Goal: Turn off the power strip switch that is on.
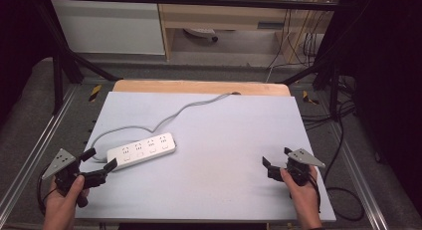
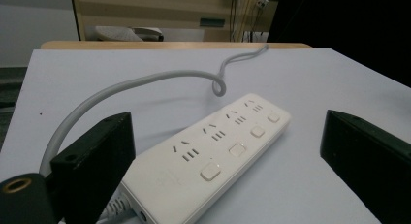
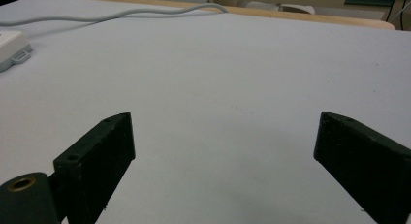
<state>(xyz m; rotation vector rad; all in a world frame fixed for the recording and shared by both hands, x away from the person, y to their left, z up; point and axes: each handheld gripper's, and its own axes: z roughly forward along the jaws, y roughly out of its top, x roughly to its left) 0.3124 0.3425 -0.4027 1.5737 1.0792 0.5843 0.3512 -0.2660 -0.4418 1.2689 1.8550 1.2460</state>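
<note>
the left gripper (image 1: 102,159) sits at the near left corner of the table (image 1: 224,140), its two black jaws spread wide apart with nothing pressed between them, and the white power strip (image 1: 142,150) lies flat on the table just ahead of it; in the left gripper view the strip's near end, where the cord enters, reaches in between the jaws close to the left one, but neither pad touches it. the strip (image 2: 213,156) runs away from that gripper at a slant, off toward its right, and carries four sets of socket slots, each with a square white button beside it along the right edge. its grey cord (image 1: 164,118) leaves the near end, curves out past the left jaw, swings round behind the strip, makes a small loop and then runs to the far edge of the table. nothing else lies between the left gripper and the strip. the right gripper (image 1: 276,158) is held by the person's right hand (image 1: 301,190) at the near right side of the table, well apart from the strip, jaws likewise wide apart and empty, with bare table in front of them; from it the strip's far end shows well off to the left (image 3: 12,47) with the cord (image 3: 121,13) beyond
</note>
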